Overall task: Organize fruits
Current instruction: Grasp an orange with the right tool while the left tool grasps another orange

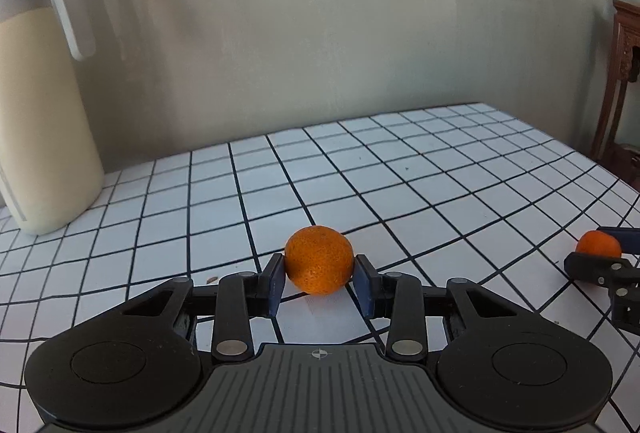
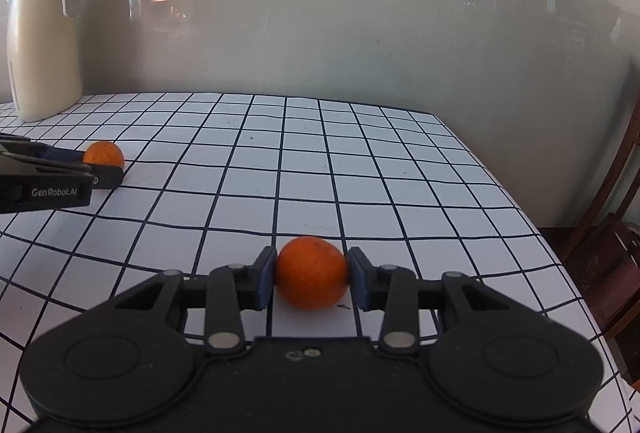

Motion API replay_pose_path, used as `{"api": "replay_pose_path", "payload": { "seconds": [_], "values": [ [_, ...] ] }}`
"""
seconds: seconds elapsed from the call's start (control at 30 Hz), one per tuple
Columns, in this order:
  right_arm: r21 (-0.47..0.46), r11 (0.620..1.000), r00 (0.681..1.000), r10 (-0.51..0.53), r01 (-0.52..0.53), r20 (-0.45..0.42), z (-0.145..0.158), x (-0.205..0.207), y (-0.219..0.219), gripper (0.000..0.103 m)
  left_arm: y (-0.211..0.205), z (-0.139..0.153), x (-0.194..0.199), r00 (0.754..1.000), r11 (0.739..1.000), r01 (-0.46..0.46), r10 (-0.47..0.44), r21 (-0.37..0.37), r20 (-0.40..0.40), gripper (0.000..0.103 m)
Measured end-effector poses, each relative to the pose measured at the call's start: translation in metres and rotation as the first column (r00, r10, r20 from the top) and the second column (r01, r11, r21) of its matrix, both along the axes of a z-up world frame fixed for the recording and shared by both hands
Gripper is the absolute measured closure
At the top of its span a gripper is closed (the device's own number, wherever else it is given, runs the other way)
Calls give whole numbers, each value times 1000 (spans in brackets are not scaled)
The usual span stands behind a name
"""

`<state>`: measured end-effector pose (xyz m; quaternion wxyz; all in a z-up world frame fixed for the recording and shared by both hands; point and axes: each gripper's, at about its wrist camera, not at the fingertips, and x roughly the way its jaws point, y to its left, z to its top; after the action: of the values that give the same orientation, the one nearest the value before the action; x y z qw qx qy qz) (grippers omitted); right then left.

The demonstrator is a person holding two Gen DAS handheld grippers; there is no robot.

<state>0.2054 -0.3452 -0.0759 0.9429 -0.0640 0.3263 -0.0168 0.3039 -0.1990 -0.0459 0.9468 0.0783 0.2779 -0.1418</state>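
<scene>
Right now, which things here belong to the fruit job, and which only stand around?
Belong to the job:
- left tongs, shut on one orange
- right tongs, shut on the other orange

Only standing around:
- cream jug with white handle, at the table's back
- checked tablecloth
- dark wooden furniture beside the table
</scene>
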Motion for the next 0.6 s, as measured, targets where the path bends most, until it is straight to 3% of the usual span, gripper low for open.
{"api": "replay_pose_path", "payload": {
  "seconds": [0.33, 0.6],
  "values": [
    [29, 1000, 1000, -1, 1, 4, 11, -5, 0, 75, 6, 16, -36, 999, 1000, 15, -17, 27, 41, 66],
    [51, 999, 998, 15, -19, 63, 49, -25, 14, 75, 19, 37, -77, 996, 999, 4, -6, 32, 85, 66]
  ]
}}
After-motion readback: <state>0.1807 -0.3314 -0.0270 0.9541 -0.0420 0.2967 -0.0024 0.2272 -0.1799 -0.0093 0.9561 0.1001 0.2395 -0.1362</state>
